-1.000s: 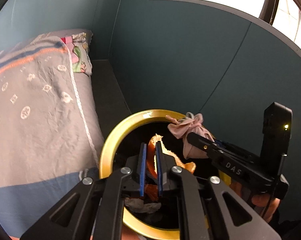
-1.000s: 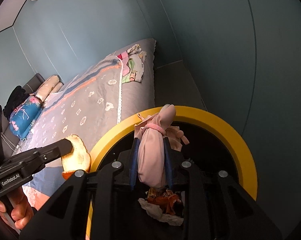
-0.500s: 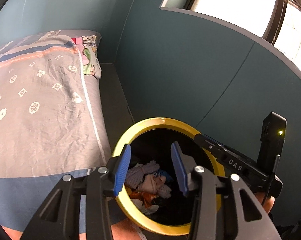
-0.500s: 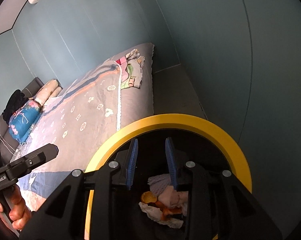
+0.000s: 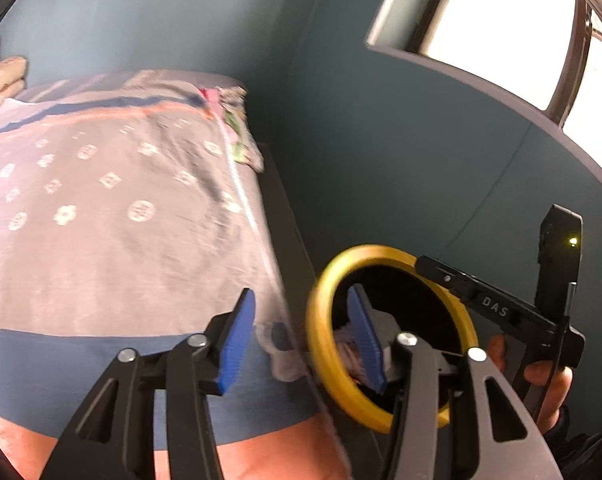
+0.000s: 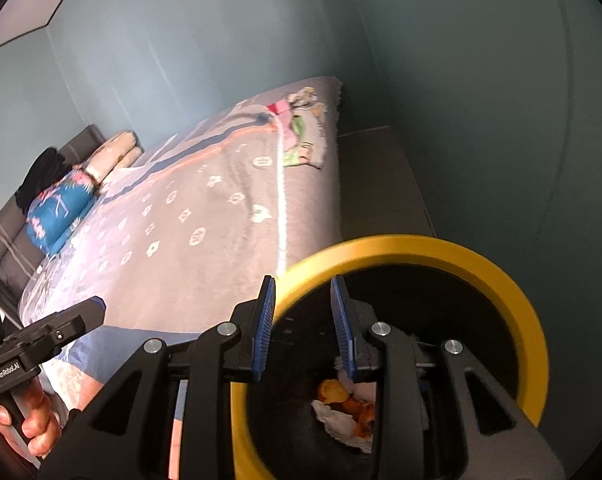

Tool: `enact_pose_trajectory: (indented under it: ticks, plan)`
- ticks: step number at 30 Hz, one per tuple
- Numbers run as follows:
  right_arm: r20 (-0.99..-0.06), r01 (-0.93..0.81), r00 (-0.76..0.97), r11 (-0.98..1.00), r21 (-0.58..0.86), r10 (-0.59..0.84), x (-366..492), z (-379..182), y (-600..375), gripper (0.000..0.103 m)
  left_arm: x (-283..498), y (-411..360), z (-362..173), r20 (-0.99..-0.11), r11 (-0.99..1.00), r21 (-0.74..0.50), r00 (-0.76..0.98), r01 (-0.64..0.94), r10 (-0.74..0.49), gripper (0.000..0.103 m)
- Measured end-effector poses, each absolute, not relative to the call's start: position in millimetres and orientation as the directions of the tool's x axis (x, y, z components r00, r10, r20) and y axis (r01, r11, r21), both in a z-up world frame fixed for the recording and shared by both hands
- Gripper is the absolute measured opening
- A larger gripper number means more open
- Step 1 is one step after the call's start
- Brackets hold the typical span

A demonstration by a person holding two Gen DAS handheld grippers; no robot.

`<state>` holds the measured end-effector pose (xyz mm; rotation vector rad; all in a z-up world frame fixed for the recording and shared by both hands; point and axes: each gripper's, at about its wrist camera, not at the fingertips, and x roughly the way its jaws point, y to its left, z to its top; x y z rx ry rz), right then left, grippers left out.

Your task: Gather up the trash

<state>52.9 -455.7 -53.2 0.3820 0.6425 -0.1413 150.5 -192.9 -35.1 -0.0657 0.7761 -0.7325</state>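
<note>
**Both grippers empty beside the bin**

The round black waste bin with a yellow rim (image 6: 453,246) stands on the floor between the bed and the blue-green wall, close enough to the mattress for scraps to be dropped straight in. Crumpled white tissue and orange peel (image 6: 347,406) lie at its bottom.

The left gripper (image 5: 301,340) has its blue pads apart with nothing between them; its jaws have just been opening. It looks over the edge of the bed with the grey patterned bedspread (image 5: 113,216), and a small whitish scrap (image 5: 283,360) lies just beside the bin's rim, possibly the next pickup. The right gripper (image 6: 303,328) is also released, its pads a narrow gap apart and empty, straddling the rim in view.

A second ago the left jaws pinched orange peel and the right clamped a pink cloth bundle over the bin. Both pieces are now gone from the jaws, and both views have shifted off the bin's mouth toward the bed.
</note>
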Motion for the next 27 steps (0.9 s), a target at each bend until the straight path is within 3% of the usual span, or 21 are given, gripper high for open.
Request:
enact_pose_trajectory:
  ticks: [6, 12, 23, 27]
  plan:
    - [-0.591, 0.176, 0.806, 0.951, 0.253, 0.008, 75, -31, -411, 0.029, 153, -139, -17, -0.572, 0.808, -0.291, 0.583, 0.513, -0.577, 0.056]
    - [-0.566, 0.098, 0.822, 0.967, 0.237, 0.056, 94, -17, -365, 0.038, 148, -93, 1, -0.525, 0.87, -0.247, 0.695, 0.427, -0.491, 0.067]
    - [-0.491, -0.031, 0.861, 0.977, 0.21, 0.133, 95, 15, -285, 0.074, 121, -20, 28, -0.434, 0.938, -0.205, 0.834, 0.278, -0.342, 0.086]
    - [-0.459, -0.05, 0.878, 0.98, 0.194, 0.136, 84, 26, -266, 0.083, 107, -6, 33, -0.403, 0.952, -0.189, 0.865, 0.241, -0.299, 0.09]
